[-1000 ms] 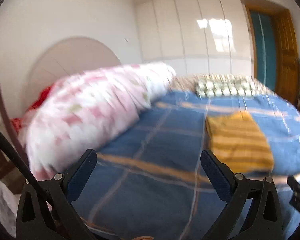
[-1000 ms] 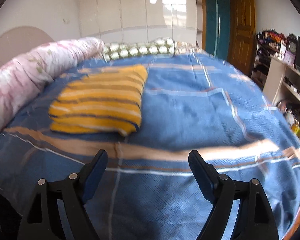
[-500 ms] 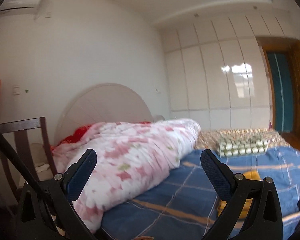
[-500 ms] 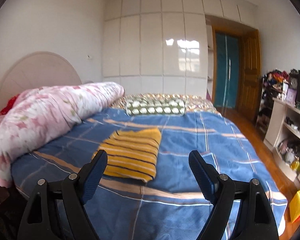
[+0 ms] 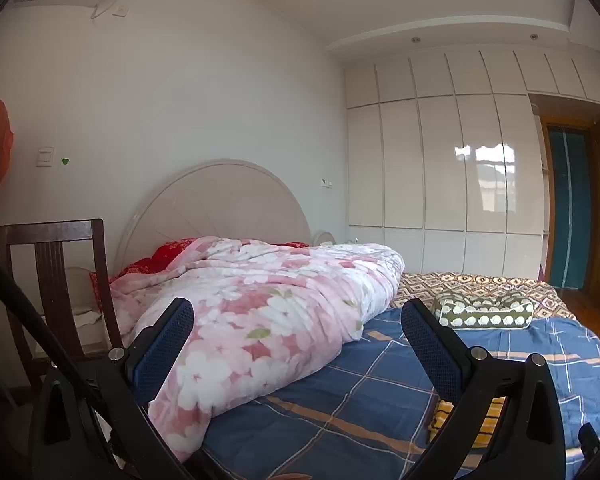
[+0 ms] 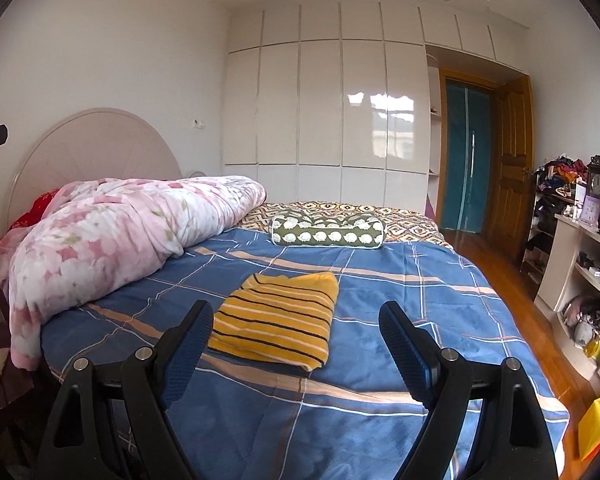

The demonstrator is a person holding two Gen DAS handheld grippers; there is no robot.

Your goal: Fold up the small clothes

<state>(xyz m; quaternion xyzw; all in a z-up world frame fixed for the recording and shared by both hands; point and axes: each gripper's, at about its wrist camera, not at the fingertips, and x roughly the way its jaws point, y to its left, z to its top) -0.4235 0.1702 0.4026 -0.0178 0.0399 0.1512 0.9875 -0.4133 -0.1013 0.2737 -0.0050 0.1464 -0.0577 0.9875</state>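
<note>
Here, left claw (image 5: 296, 336) spread wide, empty, right claw (image 6: 296, 338) likewise

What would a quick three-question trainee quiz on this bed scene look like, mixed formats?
1. True or false: the yellow striped folded garment lies on the blue plaid bedsheet.
2. The green patterned bolster pillow is: A) nearer the cameras than the garment, B) beyond it, C) on it.
3. Fill in: the left gripper and right gripper are both ___.

Key: 1 true; 2 B; 3 open.
</note>
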